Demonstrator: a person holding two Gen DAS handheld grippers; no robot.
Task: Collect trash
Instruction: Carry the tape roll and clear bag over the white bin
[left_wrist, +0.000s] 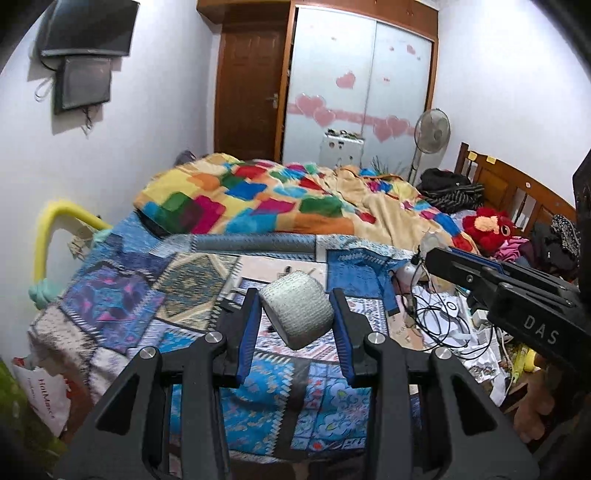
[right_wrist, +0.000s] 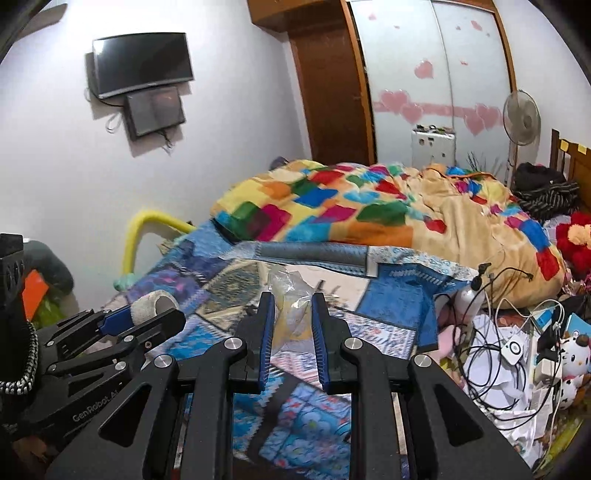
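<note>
— Bandage roll: where is it held?
— Between the left gripper pads, above the bed.
— And the right gripper?
— Closed on a plastic bag.

I see a woven, rough cloth roll, crinkly clear plastic bag, matt black plastic tools, printed cloth bedspread.

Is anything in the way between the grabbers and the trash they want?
No, nothing visible. The left gripper already clamps the white tape roll, and the right gripper already clamps the crumpled plastic bag. No trash bin shows in either view.
</note>
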